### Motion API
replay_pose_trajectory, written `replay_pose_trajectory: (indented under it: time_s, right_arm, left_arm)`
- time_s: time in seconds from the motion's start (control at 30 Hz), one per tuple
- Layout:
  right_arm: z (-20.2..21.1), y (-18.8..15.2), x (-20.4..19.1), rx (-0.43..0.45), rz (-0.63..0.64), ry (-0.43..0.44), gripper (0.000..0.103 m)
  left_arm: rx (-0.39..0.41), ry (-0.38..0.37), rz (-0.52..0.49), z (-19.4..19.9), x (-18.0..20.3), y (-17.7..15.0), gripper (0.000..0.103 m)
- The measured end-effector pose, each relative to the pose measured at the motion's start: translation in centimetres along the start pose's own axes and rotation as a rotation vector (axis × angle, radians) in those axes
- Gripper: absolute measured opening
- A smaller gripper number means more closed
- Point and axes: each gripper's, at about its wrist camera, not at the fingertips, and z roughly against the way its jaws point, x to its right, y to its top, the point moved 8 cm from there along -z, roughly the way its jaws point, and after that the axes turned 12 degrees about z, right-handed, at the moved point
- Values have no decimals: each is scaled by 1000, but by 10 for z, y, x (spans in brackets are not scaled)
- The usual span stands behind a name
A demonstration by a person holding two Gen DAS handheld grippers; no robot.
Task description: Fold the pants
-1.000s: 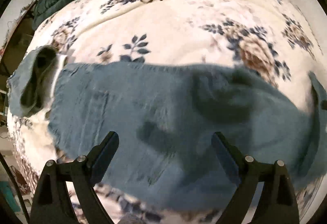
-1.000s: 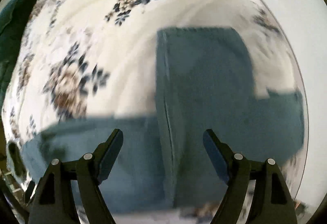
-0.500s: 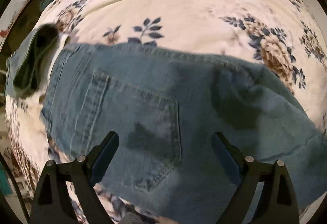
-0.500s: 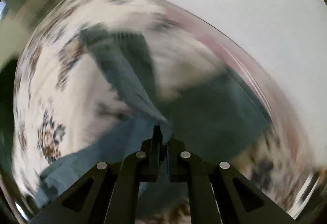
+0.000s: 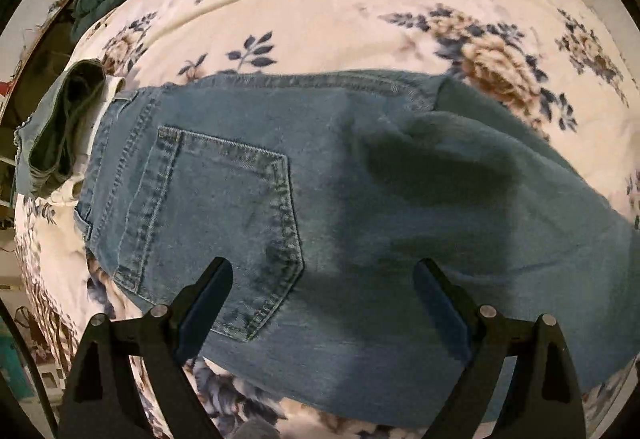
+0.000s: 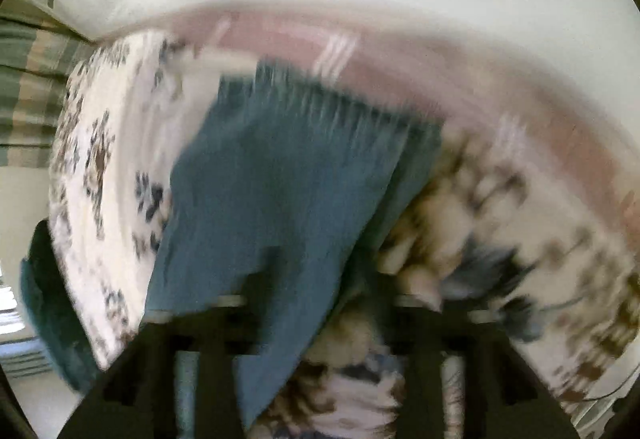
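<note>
Left tongs hover spread wide over the jeans on the bed; right tongs are opening, a jeans leg between them.

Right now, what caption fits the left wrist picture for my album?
Open left tool hovering above blue jeans, back pocket up, on a flowery blanket.

left tool: jaws apart, empty | jeans flat on floral blanket

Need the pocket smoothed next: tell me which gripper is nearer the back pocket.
Left. The left gripper hangs open right over the back pocket. The right gripper, blurred and opening, is over a jeans leg; no pocket shows there.
</note>
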Motion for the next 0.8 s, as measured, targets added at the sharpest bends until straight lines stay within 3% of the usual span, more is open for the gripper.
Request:
replay_pose_trajectory:
  time_s: [0.03,0.07,0.1,0.13,0.17,0.23,0.33,0.43,0.57,0.7,0.8]
  right_arm:
    - [3,10,3,13,13,-37,87]
    - [-2,18,5,12,26,-41,83]
    - [-16,21,2,-27,41,-16,73]
    - [-23,21,2,-53,56,-31,33]
    - [-30,22,-2,-75,110,-85,14]
    - [-26,27,-10,-41,255,-207,11]
    - [-32,23,9,-72,205,-254,13]
    - [-28,10,2,-166,180,-260,24]
    - [15,-22,-66,-127,335,-191,70]
    - [26,-78,-150,-135,485,-85,72]
    - [-2,-131,-206,-251,569,49,72]
  left_arm:
    - [1,-5,6,2,0,-1,93]
    - [0,-8,12,2,-1,0,93]
    - [5,-8,24,6,0,-3,93]
    - [11,-3,33,7,-3,-2,93]
    - [16,1,39,8,-6,0,93]
    - [36,1,58,10,-15,3,93]
    - [67,-14,85,14,-32,11,93]
    - [58,-27,96,17,-53,19,93]
    - [50,-32,135,28,-101,34,93]
    - [2,-12,279,20,-172,48,93]
    - [-71,-4,429,-8,-229,54,92]
